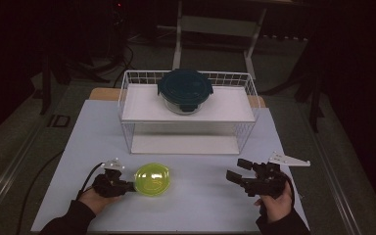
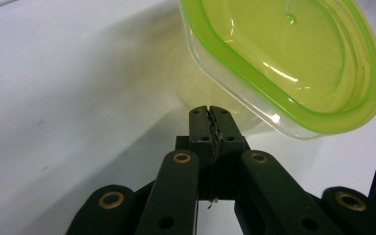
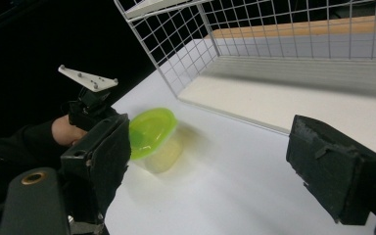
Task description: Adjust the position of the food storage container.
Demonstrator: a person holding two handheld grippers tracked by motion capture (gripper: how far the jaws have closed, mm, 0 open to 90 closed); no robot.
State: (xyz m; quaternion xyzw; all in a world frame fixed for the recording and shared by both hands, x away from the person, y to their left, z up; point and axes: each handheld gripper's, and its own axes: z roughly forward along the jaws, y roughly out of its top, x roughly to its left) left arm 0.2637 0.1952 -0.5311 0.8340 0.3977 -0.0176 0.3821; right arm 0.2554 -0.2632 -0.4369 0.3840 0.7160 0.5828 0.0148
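box (image 1: 152,179): clear, bright green lid | tub (image 1: 185,90): dark blue lid | rack (image 1: 188,110): white wire | table (image 1: 78,161): white | grippers: black

High view: fixed above the person's edge of the table (image 1: 196,205), facing forward and down, far enough to take in the wire rack (image 1: 188,110) at frame centre. Left gripper view: very close, low over the tabletop, green-lidded container (image 2: 284,63) at upper right. Right gripper view: low, angled across the table; shares that container (image 3: 154,137) at centre left and the rack (image 3: 274,44) at top.
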